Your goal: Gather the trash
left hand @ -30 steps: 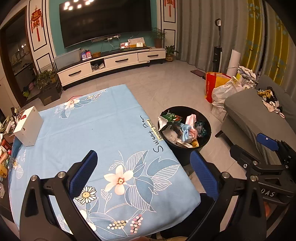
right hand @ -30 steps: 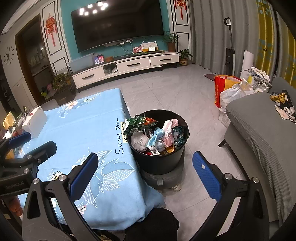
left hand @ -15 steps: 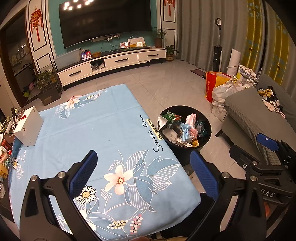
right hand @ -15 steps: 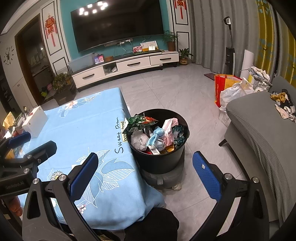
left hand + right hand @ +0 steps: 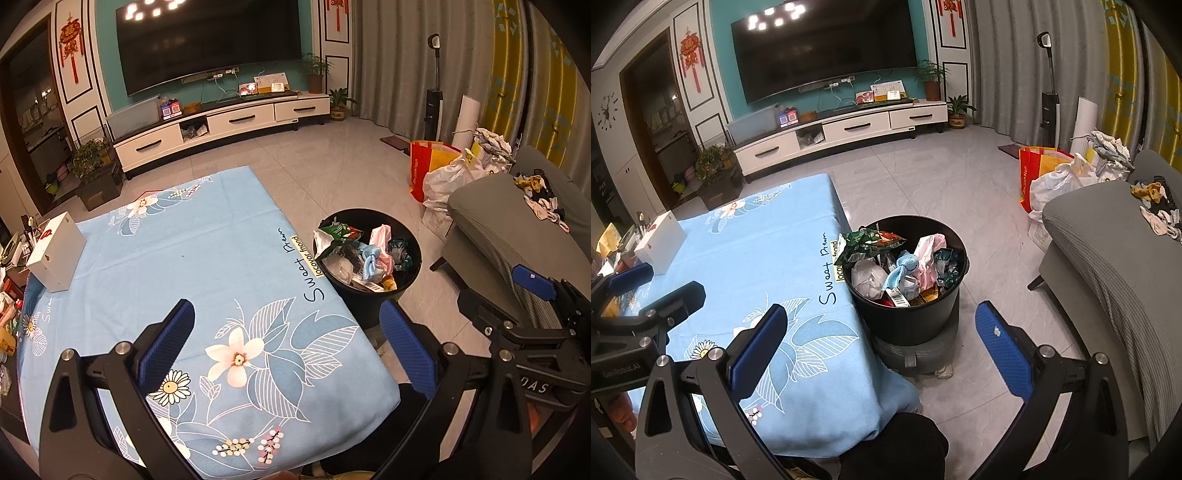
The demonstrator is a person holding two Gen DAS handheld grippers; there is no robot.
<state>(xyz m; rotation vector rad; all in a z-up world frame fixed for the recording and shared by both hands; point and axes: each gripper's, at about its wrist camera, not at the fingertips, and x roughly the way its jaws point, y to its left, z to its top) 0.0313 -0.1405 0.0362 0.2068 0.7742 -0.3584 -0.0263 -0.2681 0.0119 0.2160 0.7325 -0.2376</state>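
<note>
A black round bin [image 5: 373, 295] [image 5: 908, 314] stands on the floor beside the right edge of the table, filled with crumpled wrappers and bags [image 5: 364, 254] [image 5: 901, 267]. The table wears a light blue flowered cloth [image 5: 192, 258] [image 5: 757, 251]. My left gripper [image 5: 286, 343] hovers open over the near part of the cloth, nothing between its blue pads. My right gripper [image 5: 879, 345] is open too, held low in front of the bin, empty. Each gripper shows at the edge of the other's view.
A white box [image 5: 55, 256] [image 5: 661, 242] lies at the table's far left. A grey sofa [image 5: 1115, 266] with socks on it stands right of the bin. Shopping bags [image 5: 1052, 177] sit on the tiled floor behind. A TV cabinet [image 5: 842, 129] lines the far wall.
</note>
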